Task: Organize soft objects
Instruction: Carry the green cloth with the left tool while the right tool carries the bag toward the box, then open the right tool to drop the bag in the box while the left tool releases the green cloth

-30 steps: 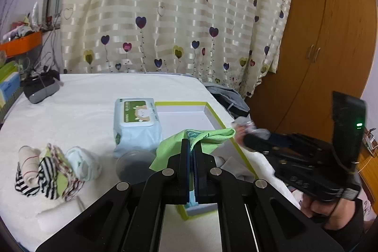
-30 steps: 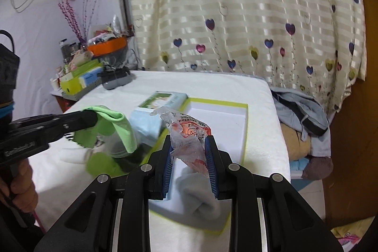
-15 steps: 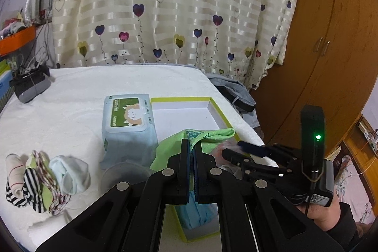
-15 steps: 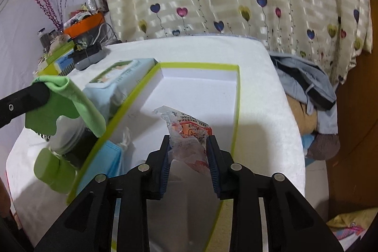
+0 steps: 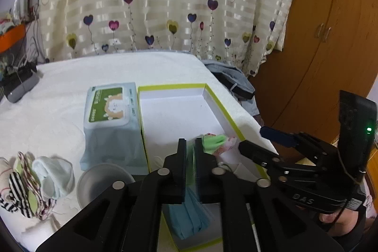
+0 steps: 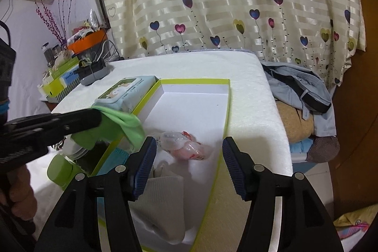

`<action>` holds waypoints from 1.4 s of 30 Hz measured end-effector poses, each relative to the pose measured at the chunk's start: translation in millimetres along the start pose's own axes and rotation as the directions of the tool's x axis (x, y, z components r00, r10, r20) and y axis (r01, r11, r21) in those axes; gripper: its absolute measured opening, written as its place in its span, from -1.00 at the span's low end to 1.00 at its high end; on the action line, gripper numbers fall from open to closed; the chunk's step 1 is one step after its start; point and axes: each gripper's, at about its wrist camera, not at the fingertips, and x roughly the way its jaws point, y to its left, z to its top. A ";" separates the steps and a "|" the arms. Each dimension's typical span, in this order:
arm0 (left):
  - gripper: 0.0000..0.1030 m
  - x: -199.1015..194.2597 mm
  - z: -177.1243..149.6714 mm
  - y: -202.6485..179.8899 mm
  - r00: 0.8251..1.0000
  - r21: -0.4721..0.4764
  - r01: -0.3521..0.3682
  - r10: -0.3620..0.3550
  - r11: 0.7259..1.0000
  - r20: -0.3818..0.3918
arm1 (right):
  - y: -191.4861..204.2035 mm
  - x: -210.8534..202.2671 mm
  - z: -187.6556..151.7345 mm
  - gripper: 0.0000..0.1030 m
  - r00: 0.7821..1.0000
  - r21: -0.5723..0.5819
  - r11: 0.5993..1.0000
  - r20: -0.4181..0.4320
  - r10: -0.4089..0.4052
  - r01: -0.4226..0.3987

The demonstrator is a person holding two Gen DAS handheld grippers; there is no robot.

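From the left wrist view, the left tool [image 5: 191, 145] is clamped on a green cloth [image 5: 213, 140], which hangs over the near part of the white, green-rimmed box [image 5: 170, 87] on the white-covered counter [image 5: 59, 96]. A wipes pack [image 5: 111, 108] lies against the box's left wall, a grey lid [image 5: 99, 183] sits just in front of the pack, and rolled socks [image 5: 33, 183] lie farther left. A folded blue cloth [image 5: 191, 216] lies in the box's near end. From the right wrist view, the right tool [image 6: 189, 152] is spread wide and holds nothing; a crinkled plastic packet [image 6: 184, 145] lies on the box floor between its fingers. The green cloth hangs from the left tool over the box's left rim, and a grey sock [image 6: 163, 200] lies in the box nearer the camera.
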 end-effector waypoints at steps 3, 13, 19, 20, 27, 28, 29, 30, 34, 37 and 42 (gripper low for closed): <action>-0.57 -2.3 -2.1 0.4 1.000 -0.002 0.016 -0.016 1.000 0.001 | -0.3 -5.8 -0.8 0.15 1.000 0.003 1.000 0.005 -0.007 0.007; -0.56 -32.6 -16.6 2.0 0.999 -0.002 0.035 -0.035 0.999 0.029 | 14.1 -31.2 -7.5 0.15 1.000 -0.005 1.000 0.023 -0.006 0.006; -0.56 -55.8 -32.4 6.9 0.999 -0.011 0.021 -0.021 1.000 0.047 | 32.1 -50.6 -10.4 0.15 0.998 -0.013 1.000 0.063 0.018 -0.018; -0.56 -59.1 -34.6 7.8 0.999 -0.013 0.020 -0.019 1.000 0.050 | 35.0 -54.0 -10.6 0.15 0.997 -0.016 1.000 0.072 0.019 -0.018; -0.46 -89.8 -53.3 17.7 0.996 -0.043 -0.001 0.005 0.999 0.090 | 65.0 -75.2 -12.9 0.15 0.993 -0.044 0.998 0.111 0.046 -0.041; -0.36 -93.2 -55.3 19.4 0.995 -0.046 -0.007 0.012 0.999 0.095 | 68.8 -77.8 -13.8 0.15 0.992 -0.045 0.998 0.117 0.049 -0.044; -0.27 -97.4 -58.1 21.7 0.995 -0.051 -0.017 0.022 0.999 0.101 | 72.9 -80.6 -14.4 0.15 0.991 -0.046 0.998 0.122 0.050 -0.045; -0.24 -101.8 -61.8 24.1 0.994 -0.057 -0.024 0.030 0.998 0.107 | 77.7 -83.2 -15.1 0.15 0.991 -0.049 0.998 0.126 0.053 -0.047; -0.16 -117.7 -74.5 37.7 0.991 -0.087 -0.046 0.056 0.995 0.119 | 96.0 -87.1 -18.5 0.15 0.991 -0.070 0.996 0.116 0.058 -0.050; -0.05 -127.6 -84.0 48.6 0.989 -0.113 -0.058 0.073 0.992 0.127 | 114.6 -88.6 -21.8 0.15 0.992 -0.110 0.991 0.097 0.081 -0.070; -0.03 -138.2 -97.9 63.8 0.987 -0.147 -0.079 0.098 0.986 0.125 | 139.1 -90.1 -29.3 0.15 0.991 -0.153 0.984 0.079 0.104 -0.091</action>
